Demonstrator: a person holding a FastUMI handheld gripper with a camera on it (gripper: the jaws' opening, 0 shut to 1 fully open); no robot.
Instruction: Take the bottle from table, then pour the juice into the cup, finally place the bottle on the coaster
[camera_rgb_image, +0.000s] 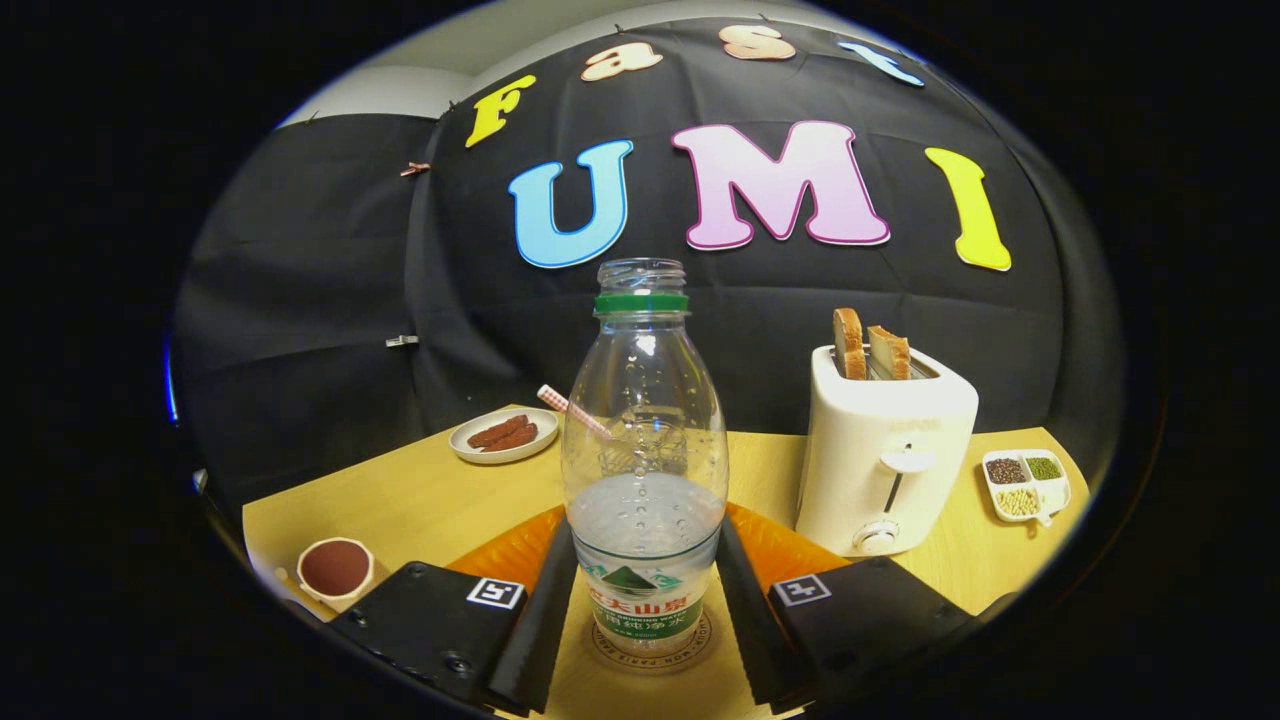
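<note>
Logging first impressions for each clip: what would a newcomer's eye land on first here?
The clear bottle, uncapped and partly filled, stands on a round coaster between the fingers of the hand-held gripper, which flank its lower body closely. Next comes the white toaster with two bread slices up, beyond the fingers beside the bottle. A plate of sausages sits farther back.

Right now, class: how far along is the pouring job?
Nearly done: the bottle, uncapped and partly full, stands on the coaster. The fingers flank its lower body, seemingly touching; whether they grip is unclear. Release is left. The cup holds dark liquid.
</note>
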